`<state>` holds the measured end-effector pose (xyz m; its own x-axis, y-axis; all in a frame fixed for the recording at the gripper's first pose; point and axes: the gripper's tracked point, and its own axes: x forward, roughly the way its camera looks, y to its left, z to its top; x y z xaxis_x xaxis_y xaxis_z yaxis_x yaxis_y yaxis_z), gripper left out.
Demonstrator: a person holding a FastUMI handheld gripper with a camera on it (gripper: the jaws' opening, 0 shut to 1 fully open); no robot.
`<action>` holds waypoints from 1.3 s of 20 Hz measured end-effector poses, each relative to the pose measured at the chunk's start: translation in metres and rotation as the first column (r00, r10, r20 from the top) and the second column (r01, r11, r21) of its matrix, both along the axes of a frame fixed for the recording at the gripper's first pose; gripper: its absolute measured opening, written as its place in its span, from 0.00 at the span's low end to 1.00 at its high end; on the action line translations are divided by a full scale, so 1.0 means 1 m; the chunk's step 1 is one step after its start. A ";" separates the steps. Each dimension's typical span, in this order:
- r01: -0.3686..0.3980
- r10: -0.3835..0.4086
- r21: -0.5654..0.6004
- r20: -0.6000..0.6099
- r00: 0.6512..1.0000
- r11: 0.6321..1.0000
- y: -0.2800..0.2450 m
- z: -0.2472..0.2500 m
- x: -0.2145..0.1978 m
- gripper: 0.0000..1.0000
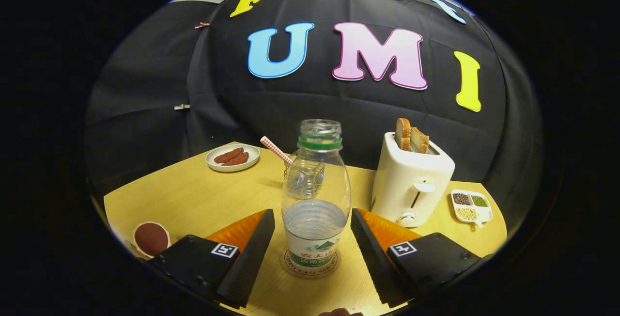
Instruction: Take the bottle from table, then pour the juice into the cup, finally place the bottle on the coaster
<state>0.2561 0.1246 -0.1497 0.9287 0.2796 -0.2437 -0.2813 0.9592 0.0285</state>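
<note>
A clear plastic bottle (316,204) with a green neck ring and no cap stands upright on a round coaster (310,265) on the wooden table (193,195). It holds clear liquid up to about a third of its height. My gripper (312,231) is open, with one finger on each side of the bottle's lower body and a gap on both sides, so neither finger touches it. Behind the bottle, partly hidden by it, stands a glass cup (304,176) with a red-and-white striped straw (276,150).
A white toaster (411,182) with two bread slices stands beyond the right finger. A small divided dish of seeds (471,205) lies to its right. A white plate of sausages (233,157) sits far left. A cup of dark powder (151,239) is near the left finger.
</note>
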 end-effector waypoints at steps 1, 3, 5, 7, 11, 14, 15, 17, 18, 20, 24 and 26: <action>0.001 -0.001 0.006 -0.011 1.000 1.000 -0.002 0.003 -0.004 0.97; 0.007 -0.007 0.013 -0.018 1.000 1.000 -0.008 0.014 -0.015 0.97; 0.013 -0.013 0.025 -0.002 1.000 1.000 -0.015 0.034 -0.026 0.97; 0.023 -0.023 0.026 0.019 1.000 0.999 -0.025 0.058 -0.038 0.97; 0.081 -0.081 -0.001 0.099 0.992 0.997 -0.055 0.118 -0.067 0.97; 0.161 -0.160 0.004 0.138 0.977 0.987 -0.078 0.161 -0.096 0.97; 0.193 -0.191 0.007 0.167 0.967 0.981 -0.086 0.179 -0.107 0.97; 0.250 -0.245 0.003 0.207 0.947 0.968 -0.102 0.202 -0.130 0.97; 0.273 -0.265 -0.004 0.220 0.939 0.962 -0.109 0.210 -0.142 0.98; 0.319 -0.306 -0.020 0.228 0.924 0.948 -0.122 0.220 -0.169 0.97; 0.408 -0.401 -0.004 0.171 0.900 0.913 -0.144 0.216 -0.228 0.97; 0.425 -0.422 0.013 0.140 0.896 0.905 -0.142 0.209 -0.249 0.98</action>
